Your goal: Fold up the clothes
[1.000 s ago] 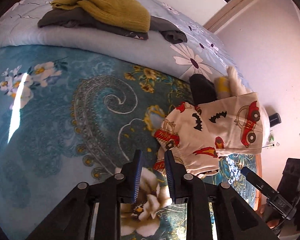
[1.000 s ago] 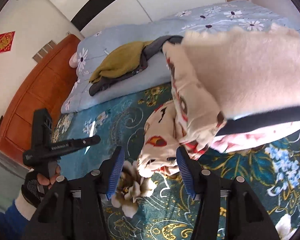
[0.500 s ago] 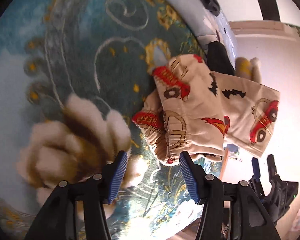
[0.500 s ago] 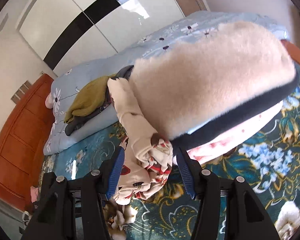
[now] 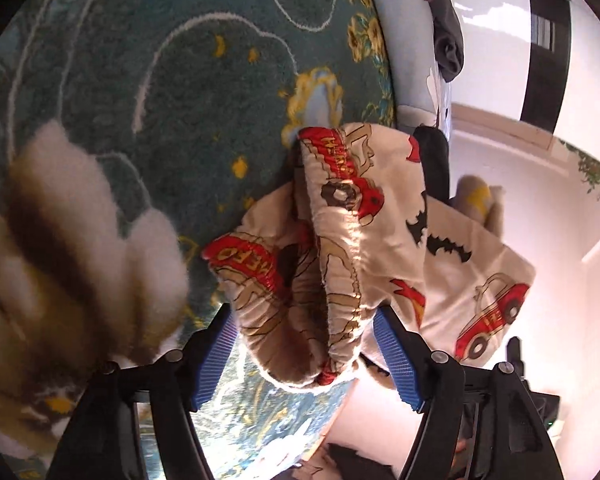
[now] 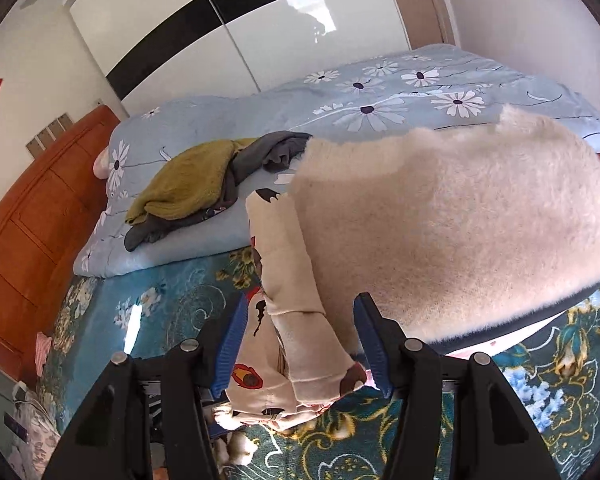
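A cream garment printed with red cars and black bats [image 5: 360, 240] lies bunched on the teal floral blanket [image 5: 140, 100]. Its gathered waistband end sits between the blue pads [image 5: 216, 356] of my left gripper [image 5: 306, 360], whose jaws are opening. In the right wrist view the same garment [image 6: 292, 308] hangs off the side of a pile topped by a fluffy cream fleece [image 6: 460, 220]. Its folded edge lies between the fingers of my right gripper [image 6: 302, 348], which stands open with gaps on both sides.
Behind lies a folded light-blue daisy quilt [image 6: 380, 96] carrying an olive sweater [image 6: 184, 184] and a grey garment [image 6: 272, 152]. A wooden headboard [image 6: 32, 220] runs along the left. White wardrobe doors with a black stripe [image 6: 220, 20] stand at the back.
My left gripper has dropped, rolled and opened from nearly shut to wide around the car-print garment's end. My right gripper has moved in until the garment's edge lies between its fingers.
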`<state>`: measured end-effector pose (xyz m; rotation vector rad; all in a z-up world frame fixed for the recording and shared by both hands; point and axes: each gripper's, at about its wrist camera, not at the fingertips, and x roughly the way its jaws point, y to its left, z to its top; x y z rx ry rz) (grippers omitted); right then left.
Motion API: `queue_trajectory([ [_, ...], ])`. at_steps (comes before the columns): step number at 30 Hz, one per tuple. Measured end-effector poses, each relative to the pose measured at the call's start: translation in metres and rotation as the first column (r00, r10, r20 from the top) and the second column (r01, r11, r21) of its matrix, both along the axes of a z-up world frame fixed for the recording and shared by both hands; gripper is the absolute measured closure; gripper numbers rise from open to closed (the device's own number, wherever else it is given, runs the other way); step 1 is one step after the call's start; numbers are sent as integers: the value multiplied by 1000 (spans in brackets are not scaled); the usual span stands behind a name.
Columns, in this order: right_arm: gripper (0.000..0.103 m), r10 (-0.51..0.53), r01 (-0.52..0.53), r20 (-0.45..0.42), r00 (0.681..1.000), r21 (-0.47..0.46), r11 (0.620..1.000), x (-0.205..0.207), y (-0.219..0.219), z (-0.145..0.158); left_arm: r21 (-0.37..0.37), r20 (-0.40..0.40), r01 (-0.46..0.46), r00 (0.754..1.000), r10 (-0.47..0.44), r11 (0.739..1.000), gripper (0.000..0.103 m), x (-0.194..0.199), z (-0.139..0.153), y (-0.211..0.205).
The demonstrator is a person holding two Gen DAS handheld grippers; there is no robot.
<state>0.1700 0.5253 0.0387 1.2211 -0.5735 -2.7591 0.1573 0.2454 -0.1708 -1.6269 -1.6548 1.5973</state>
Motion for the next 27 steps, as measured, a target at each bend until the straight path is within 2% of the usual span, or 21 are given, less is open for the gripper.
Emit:
queue_trajectory([
  [2, 46, 12, -12, 26, 1000, 2, 1000, -7, -3, -5, 33, 5, -38, 999, 38, 999, 30, 2, 0, -1],
  [7, 48, 10, -9, 109, 994, -12, 1000, -21, -3, -19, 46, -14, -71, 997, 71, 996, 31, 2, 5, -6],
  [8, 58, 12, -10, 116, 993, -18, 1000, -22, -3, -19, 45, -19, -73, 997, 74, 996, 34, 1, 6, -7],
  [9, 67, 15, -13, 126, 992, -11, 1000, -23, -4, -19, 33, -21, -68, 997, 69, 997, 38, 0, 7, -7],
  [10, 80, 17, -17, 136, 991, -5, 1000, -23, -5, -19, 13, -18, -56, 998, 56, 998, 54, -3, 7, -7],
  [11, 84, 21, -21, 146, 989, 1, 1000, -24, -6, -18, -8, -14, -44, 999, 44, 999, 67, -6, 7, -8],
  [12, 86, 27, -28, 155, 988, 4, 1000, -25, -8, -17, -26, -15, -36, 999, 36, 999, 70, -8, 7, -9],
  [13, 88, 33, -35, 163, 986, 7, 999, -25, -9, -16, -37, -26, -36, 999, 35, 999, 77, -8, 10, -10],
  [20, 91, 75, -67, 156, 985, -55, 996, -28, -24, 9, -75, -128, -55, 991, 45, 996, 84, -17, 43, -44],
  [27, 91, 151, -136, 111, 982, -133, 982, -38, -67, 41, -121, -236, -104, 969, 73, 987, 85, -36, 96, -120],
])
